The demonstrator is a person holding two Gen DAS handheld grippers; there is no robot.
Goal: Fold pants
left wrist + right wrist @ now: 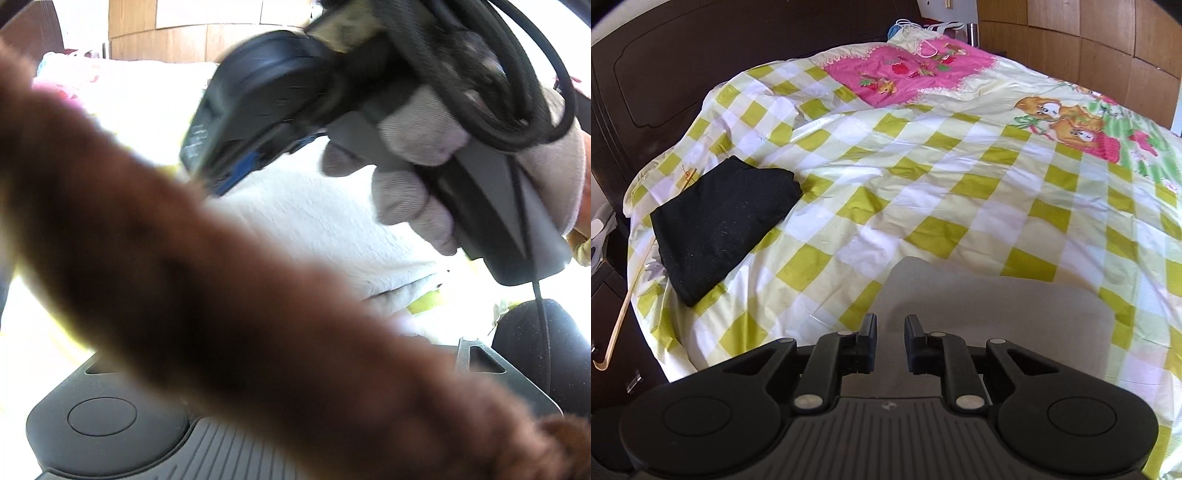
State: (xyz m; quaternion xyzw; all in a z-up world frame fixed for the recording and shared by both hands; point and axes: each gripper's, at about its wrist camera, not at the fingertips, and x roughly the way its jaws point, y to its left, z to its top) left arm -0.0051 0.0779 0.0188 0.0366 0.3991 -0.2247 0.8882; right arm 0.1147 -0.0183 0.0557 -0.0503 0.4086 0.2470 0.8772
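Left wrist view: a blurred brown fuzzy band of fabric crosses the frame and hides the left gripper's fingers; whether they are apart or together cannot be told. Behind it, a grey-gloved hand holds the black right gripper, motion-blurred, over white textured pants.

Right wrist view: right gripper fingers narrowly apart, nothing between them, above the smooth pale pants, folded flat on the green-checked bedsheet. A folded black garment lies well left.

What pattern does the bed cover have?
The bed cover has yellow-green and white checks with a pink strawberry patch, clearest in the right wrist view.
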